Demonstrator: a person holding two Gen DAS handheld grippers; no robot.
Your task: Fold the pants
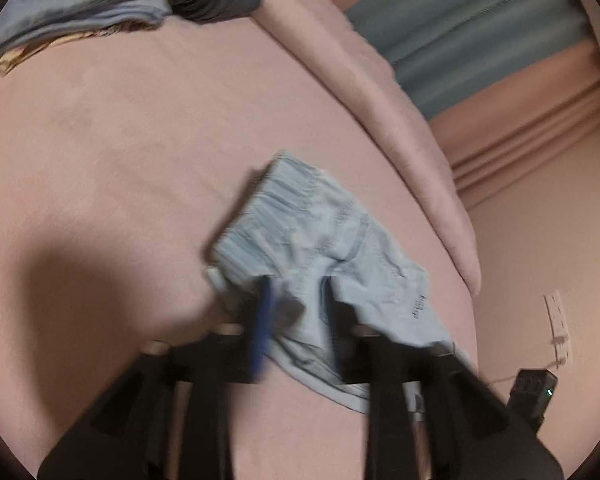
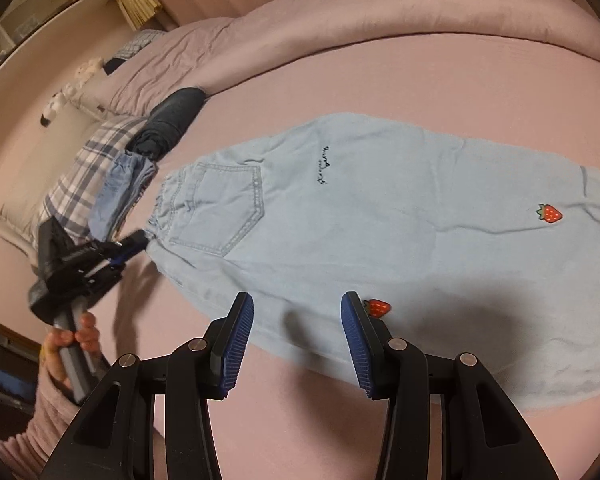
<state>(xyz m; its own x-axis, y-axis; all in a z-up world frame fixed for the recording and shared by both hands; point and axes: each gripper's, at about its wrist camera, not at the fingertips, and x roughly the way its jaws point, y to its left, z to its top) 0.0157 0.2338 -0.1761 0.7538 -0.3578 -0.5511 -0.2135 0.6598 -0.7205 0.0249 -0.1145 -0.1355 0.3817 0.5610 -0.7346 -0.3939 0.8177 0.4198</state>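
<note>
Right now the pants (image 2: 360,216) lie flat on the bed (image 2: 420,76) ahead of the open right tool (image 2: 297,312); the left tool (image 1: 296,292) straddles the waistband ungripped; closing late could bunch it.

Dim, warm pinkish indoor light. Left wrist view: heavy motion blur over pants (image 1: 320,240) and left gripper (image 1: 296,292); broad soft shadow lower left. Right wrist view: sharp; dark shadow beside right gripper (image 2: 297,304). Fisheye bending, black vignette at edges.
</note>
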